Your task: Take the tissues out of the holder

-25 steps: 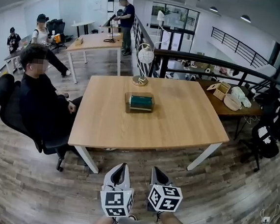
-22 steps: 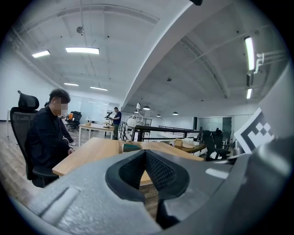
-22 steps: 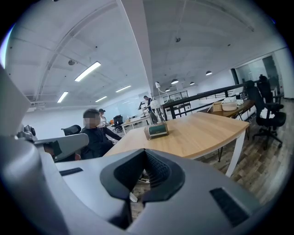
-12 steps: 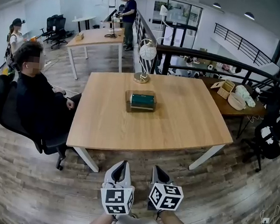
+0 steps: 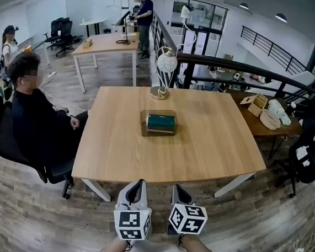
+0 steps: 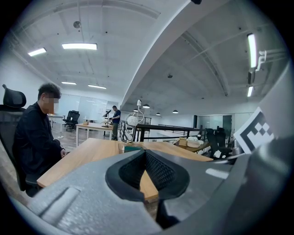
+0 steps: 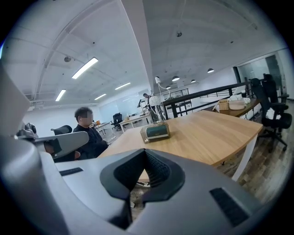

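– Tissues [image 5: 160, 121]?
– Inside the holder [image 5: 144, 130], mid-counter [image 5: 216, 150], well ahead of both tools. Left hand-held gripper [image 5: 136, 186] and right hand-held gripper [image 5: 179, 190]: jaws together, empty.
– Handling?
– Probably soft and light. Pinch the pack's top and steady the holder, which may slide.

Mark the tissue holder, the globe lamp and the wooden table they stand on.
tissue holder [image 5: 157, 133], head view, on its clear front wall.
globe lamp [image 5: 166, 62], head view, on the round shade.
wooden table [image 5: 199, 149], head view, on the bare top to the right of the holder.
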### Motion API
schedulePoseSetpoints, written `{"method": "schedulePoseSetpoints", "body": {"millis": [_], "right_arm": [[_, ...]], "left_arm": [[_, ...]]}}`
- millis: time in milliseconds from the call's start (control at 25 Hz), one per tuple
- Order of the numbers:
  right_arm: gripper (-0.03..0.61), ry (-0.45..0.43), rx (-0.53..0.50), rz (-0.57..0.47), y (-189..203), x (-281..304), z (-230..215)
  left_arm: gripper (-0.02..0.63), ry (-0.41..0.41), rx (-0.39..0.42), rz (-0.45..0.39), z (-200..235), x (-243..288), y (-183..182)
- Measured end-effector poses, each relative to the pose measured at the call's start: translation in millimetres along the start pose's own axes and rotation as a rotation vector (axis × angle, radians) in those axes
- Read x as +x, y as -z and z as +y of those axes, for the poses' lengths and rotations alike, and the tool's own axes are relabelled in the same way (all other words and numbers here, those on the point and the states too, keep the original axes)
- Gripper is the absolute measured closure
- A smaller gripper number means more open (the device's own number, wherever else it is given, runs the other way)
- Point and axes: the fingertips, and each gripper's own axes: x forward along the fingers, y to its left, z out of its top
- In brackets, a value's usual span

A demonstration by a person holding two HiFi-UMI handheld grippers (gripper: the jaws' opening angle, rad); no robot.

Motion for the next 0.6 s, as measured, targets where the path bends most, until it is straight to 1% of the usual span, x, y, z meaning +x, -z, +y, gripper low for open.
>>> {"method": "schedulePoseSetpoints", "body": {"millis": [600], "right_arm": [[0.574, 0.001, 0.001, 0.011, -49, 104, -11]], "left_arm": [[0.606, 0.009, -0.005, 0.018, 40, 103, -20]]}}
